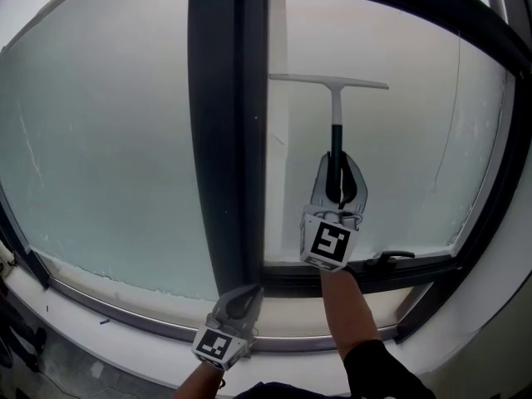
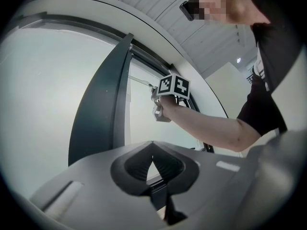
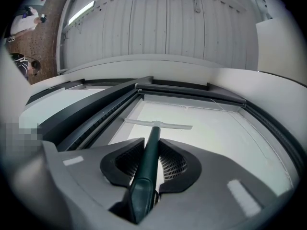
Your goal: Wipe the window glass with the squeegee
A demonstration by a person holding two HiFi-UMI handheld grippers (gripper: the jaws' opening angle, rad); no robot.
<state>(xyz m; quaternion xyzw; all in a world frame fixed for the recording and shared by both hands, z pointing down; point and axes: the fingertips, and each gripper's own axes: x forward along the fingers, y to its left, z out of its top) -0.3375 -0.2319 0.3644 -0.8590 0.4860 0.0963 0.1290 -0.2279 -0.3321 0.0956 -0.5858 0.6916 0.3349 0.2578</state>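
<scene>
The left pane is milky, and nothing beyond it can be made out. Below it a white sill runs along the bottom, its left end cut off by the edge of the head view. The left gripper hangs low over that sill, at the foot of the dark mullion. In its own view its jaws are pressed together at the tips with nothing between them. Only a stub of its forearm shows before the frame cuts it.

Right of the mullion, the squeegee stands upright on the right pane. Its pale blade lies flat on the glass in the upper part, with its left end at the frame. The right gripper pinches the dark handle from below, its jaws closed on both sides of it. The lower end of the handle is hidden inside the gripper. From the left gripper view most of the squeegee is covered by the right gripper's marker cube. A dark window handle sits on the lower frame, just right of that gripper.
</scene>
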